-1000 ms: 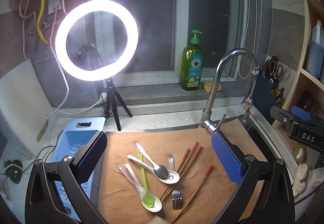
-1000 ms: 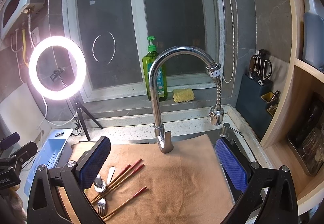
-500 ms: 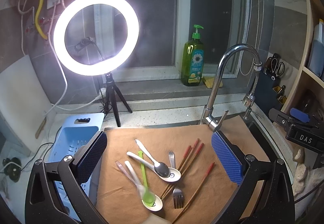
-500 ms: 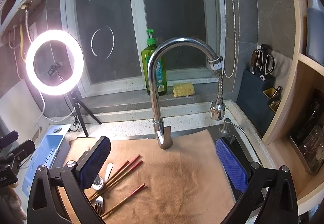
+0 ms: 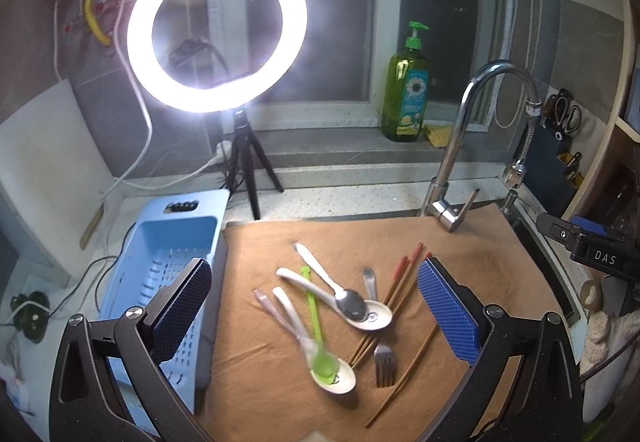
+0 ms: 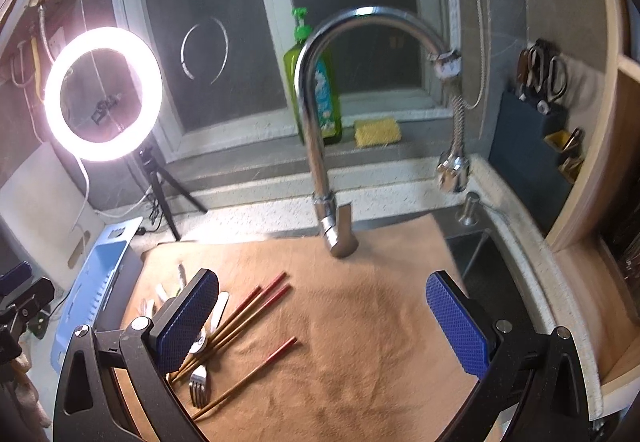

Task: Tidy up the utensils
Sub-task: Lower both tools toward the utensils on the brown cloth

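Utensils lie in a loose pile on a brown cloth (image 5: 472,254): a metal spoon (image 5: 344,296), a white ceramic spoon (image 5: 372,316), a green plastic spoon (image 5: 318,338) in another white spoon, a fork (image 5: 385,360) and several red-tipped chopsticks (image 5: 404,274). My left gripper (image 5: 312,306) is open and empty, hovering above the pile. My right gripper (image 6: 320,322) is open and empty, above the cloth right of the chopsticks (image 6: 256,306) and fork (image 6: 199,382).
A light blue slotted basket (image 5: 160,254) sits left of the cloth, also in the right wrist view (image 6: 96,282). A chrome faucet (image 6: 320,114) rises behind the cloth. A ring light on a tripod (image 5: 216,30), a green soap bottle (image 5: 406,94) and a sponge (image 6: 376,130) stand behind.
Both grippers have tilted down and moved slightly left; the utensils and basket sit higher in view. Nothing was grasped or moved on the cloth.
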Demonstrator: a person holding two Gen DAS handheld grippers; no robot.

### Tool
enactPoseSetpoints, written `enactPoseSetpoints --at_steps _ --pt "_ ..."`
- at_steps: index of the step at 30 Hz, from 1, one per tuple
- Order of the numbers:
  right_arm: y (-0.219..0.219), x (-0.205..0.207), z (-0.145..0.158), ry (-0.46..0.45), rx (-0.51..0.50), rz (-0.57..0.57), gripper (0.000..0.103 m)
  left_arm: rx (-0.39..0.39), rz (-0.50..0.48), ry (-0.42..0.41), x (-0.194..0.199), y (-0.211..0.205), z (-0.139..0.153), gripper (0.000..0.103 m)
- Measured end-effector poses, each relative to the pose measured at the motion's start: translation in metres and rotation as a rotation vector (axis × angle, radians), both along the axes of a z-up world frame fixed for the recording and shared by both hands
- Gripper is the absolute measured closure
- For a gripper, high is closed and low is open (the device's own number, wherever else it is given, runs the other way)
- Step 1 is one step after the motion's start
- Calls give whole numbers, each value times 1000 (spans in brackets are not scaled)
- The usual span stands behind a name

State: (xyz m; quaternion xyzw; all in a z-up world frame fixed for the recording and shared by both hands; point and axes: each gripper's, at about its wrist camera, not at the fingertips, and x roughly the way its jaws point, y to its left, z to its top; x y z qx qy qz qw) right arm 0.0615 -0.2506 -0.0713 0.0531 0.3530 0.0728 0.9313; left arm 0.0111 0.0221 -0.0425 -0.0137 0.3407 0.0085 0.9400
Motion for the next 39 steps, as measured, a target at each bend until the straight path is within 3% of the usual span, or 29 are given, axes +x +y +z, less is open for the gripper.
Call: enactPoseSetpoints --at_steps 4,14,21,28,33,36,39 --pt "6 5 -15 51 12 35 0 -16 43 35 -3 20 -10 1" --pt "26 11 -57 213 65 96 1 -49 76 130 -4 48 -38 16" --pt "34 13 -83 310 97 98 14 -100 56 197 1 57 -58 28" --pt "36 19 -110 418 151 84 31 -170 13 274 14 57 -86 48" --pt "37 22 -123 465 174 82 45 -200 -26 309 26 51 -99 56" --pt "37 23 -129 485 192 85 49 -252 -28 332 36 52 -108 56" --pt "39 24 -132 497 199 89 51 -256 -23 357 44 50 -118 63"
